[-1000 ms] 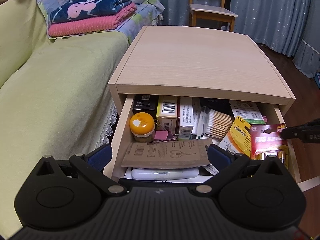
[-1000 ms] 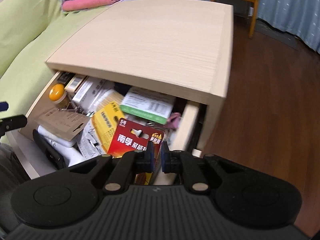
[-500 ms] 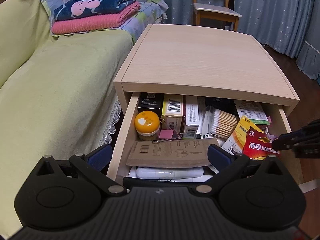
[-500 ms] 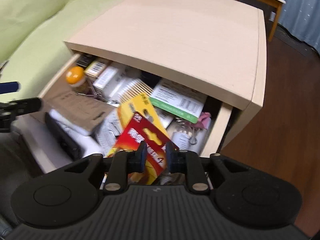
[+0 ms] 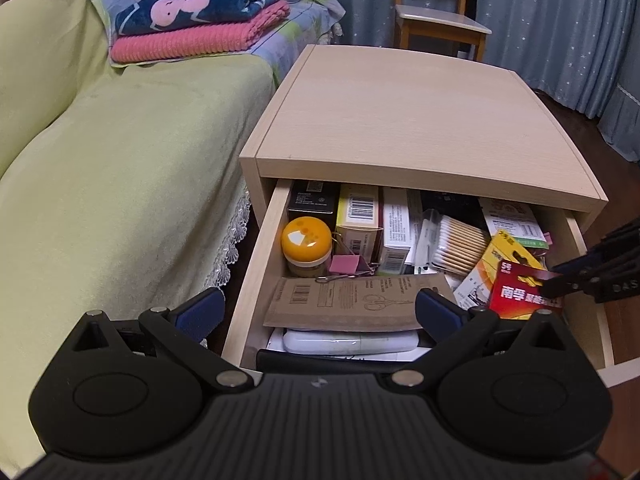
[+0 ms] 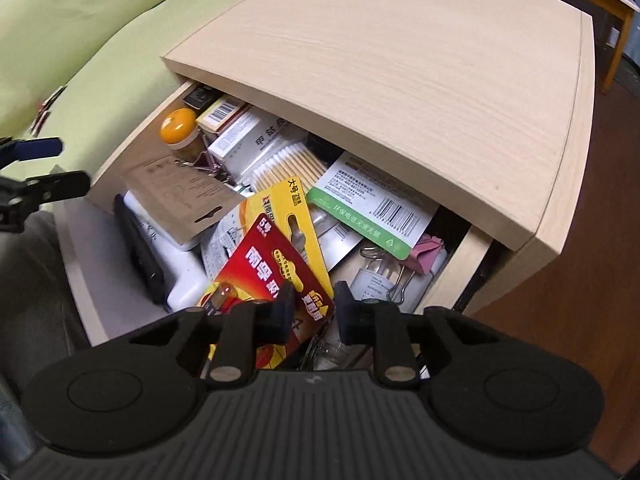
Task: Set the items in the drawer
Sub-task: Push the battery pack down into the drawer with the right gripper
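the red battery pack [image 6: 272, 276] lies in the open drawer [image 5: 256, 264] atop the clutter; the right hand-held gripper [image 6: 313, 312] has its fingers parted around it, the left hand-held gripper [image 5: 320, 312] spread wide, empty.

A pale green fabric sofa [image 5: 120, 168] fills the left. At its far end, a folded navy blanket [image 5: 200, 10] rests on a folded pink knitted blanket [image 5: 192, 42]. A wooden chair [image 5: 440, 20] stands before blue-grey curtains [image 5: 560, 20].
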Available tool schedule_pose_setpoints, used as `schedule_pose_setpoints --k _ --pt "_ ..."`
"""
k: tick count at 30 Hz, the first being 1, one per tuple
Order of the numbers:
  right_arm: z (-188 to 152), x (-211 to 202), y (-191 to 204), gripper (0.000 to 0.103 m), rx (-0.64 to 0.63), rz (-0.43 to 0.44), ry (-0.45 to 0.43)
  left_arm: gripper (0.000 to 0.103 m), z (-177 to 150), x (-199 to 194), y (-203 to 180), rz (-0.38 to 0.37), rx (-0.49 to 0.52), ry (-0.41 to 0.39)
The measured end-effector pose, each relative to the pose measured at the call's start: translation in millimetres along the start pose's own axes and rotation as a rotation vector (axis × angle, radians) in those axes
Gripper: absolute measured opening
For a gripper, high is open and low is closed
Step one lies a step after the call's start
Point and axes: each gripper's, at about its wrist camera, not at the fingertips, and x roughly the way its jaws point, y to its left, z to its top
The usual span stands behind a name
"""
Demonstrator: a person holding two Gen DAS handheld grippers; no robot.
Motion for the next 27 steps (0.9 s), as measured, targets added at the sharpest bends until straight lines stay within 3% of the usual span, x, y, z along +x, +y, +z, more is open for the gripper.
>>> schedule_pose_setpoints --k 6,10,13,18,27 --pt "1.7 -16.1 -3.4 0.007 0.001 0.072 -0.02 0.102 0.5 4.1 -2.9 -0.006 0.011 0.009" --pt "4.8 -17.3 6.5 0.006 -0.036 -0.067 -0.026 0.102 0.8 6.6 -3.9 -0.007 0.012 0.016" --pt "12.0 -15.1 10.1 0.006 -0.077 -0.103 -0.036 0.102 1.1 8.3 -4.8 -0.007 0.015 0.021" --pt "20.2 8.5 21.5 0.01 -0.195 -0.24 0.017 0.102 2.4 6.7 -8.2 -0.01 0.024 0.014" --pt "19.9 28.8 37.7 0.009 -0.343 -0.345 0.068 0.102 3.0 8.1 -6.3 -0.007 0.015 0.017"
